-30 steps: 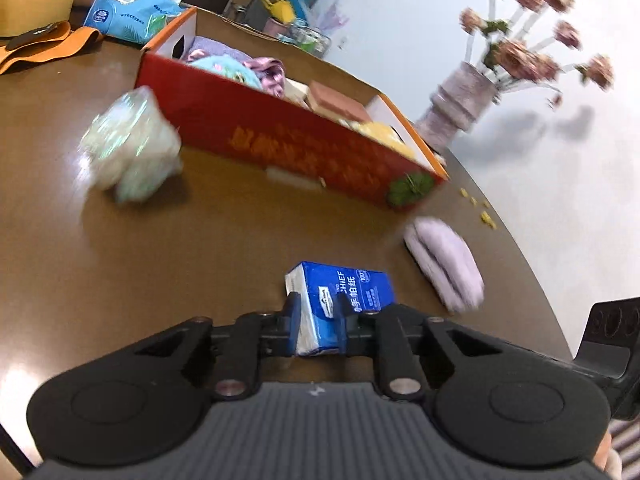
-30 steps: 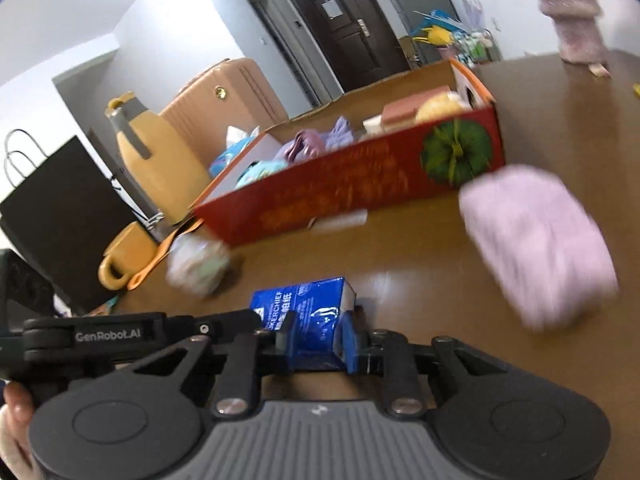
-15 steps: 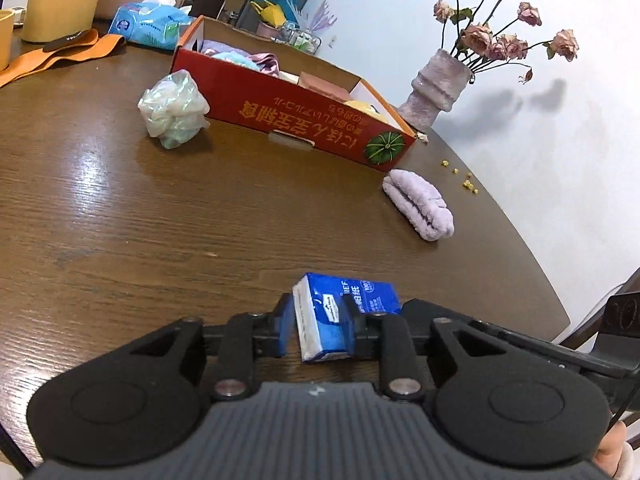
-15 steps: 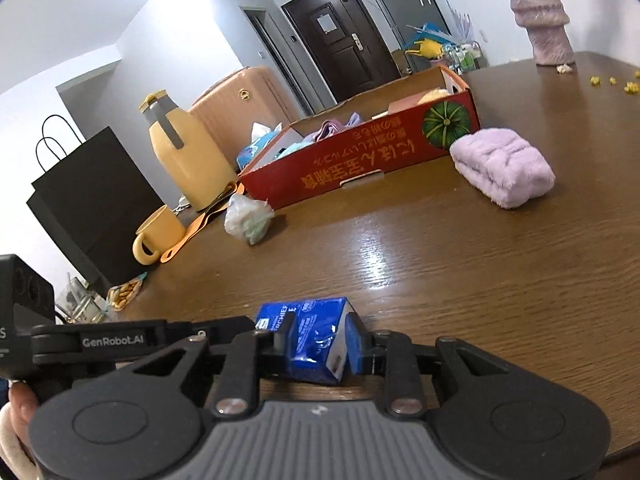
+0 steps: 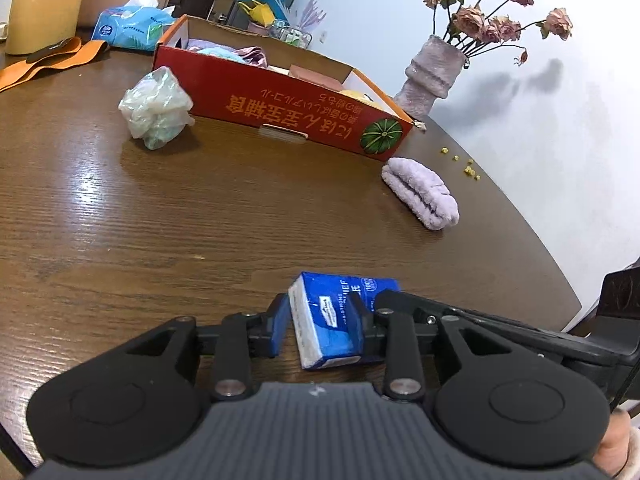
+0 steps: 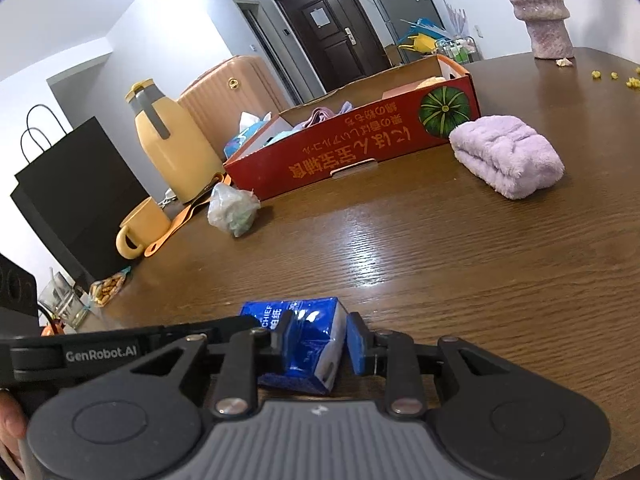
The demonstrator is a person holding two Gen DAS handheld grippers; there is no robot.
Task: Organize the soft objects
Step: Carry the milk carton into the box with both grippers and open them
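A blue tissue pack [image 5: 334,320] lies on the brown table near its front edge, between the fingers of both grippers; it also shows in the right wrist view [image 6: 306,346]. My left gripper [image 5: 320,326] has a gap between its left pad and the pack. My right gripper [image 6: 316,340] has a gap at its right pad. Both look slightly open around the pack. A folded lilac towel [image 5: 420,192] lies by the red cardboard box [image 5: 280,108], which holds several soft items. A crumpled clear plastic bag [image 5: 156,108] lies left of the box.
A vase of dried roses [image 5: 432,76] stands behind the box's right end, with crumbs [image 5: 466,166] nearby. A yellow jug [image 6: 172,148], yellow mug [image 6: 142,228], orange strap, blue wipes pack [image 5: 132,28] and black bag [image 6: 76,196] are at the far left.
Both grippers pulled back from the box with the tissue pack and lowered to the table's front. Their jaws have loosened, so gaps now show beside the pack.
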